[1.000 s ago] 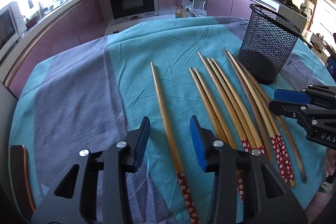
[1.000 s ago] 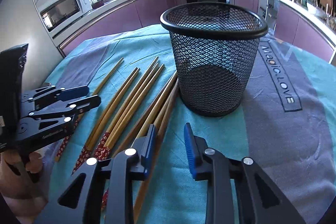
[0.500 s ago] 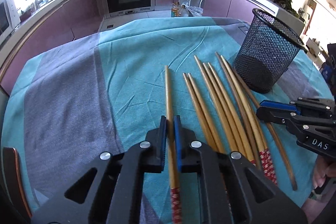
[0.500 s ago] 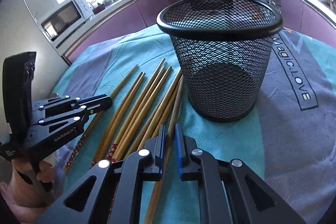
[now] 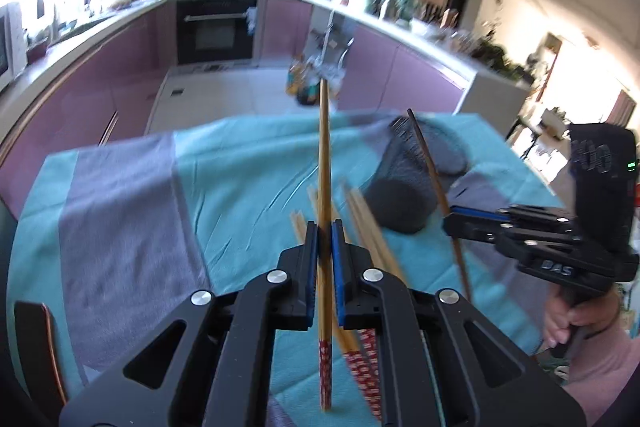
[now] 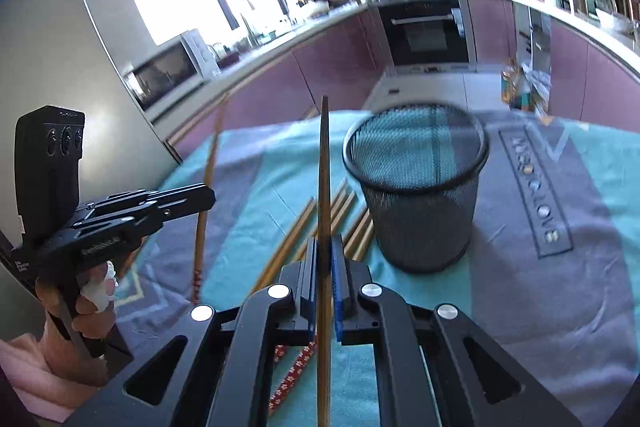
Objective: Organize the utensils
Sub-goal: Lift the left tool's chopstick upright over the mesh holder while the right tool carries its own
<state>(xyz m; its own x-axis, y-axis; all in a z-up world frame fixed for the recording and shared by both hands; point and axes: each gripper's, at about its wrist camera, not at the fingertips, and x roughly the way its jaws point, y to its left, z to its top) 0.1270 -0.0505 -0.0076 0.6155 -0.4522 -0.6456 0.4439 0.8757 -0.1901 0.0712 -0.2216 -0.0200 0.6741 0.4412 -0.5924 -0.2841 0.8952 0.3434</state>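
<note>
The desk [image 6: 560, 307], under its teal and grey cloth, carries the black mesh basket [image 6: 420, 207] at about one o'clock from the right claw [image 6: 325, 279]; the basket looks empty, though blur makes that unsure. The remaining chopsticks [image 6: 304, 227] lie flat just beside the basket's base, toward eleven o'clock of that claw.

A second ago both claws gaped over the row of sticks, then closed on one each; now both sticks are off the cloth. The left claw [image 5: 325, 259] is clamped tight on a chopstick with a red patterned end [image 5: 325, 167], its tip pointing to twelve o'clock. The right claw is pinched on a darker chopstick [image 6: 323, 187], likewise raised toward twelve.

Judging from this, the pickup is done, and each stick next needs tipping over the basket's rim.
</note>
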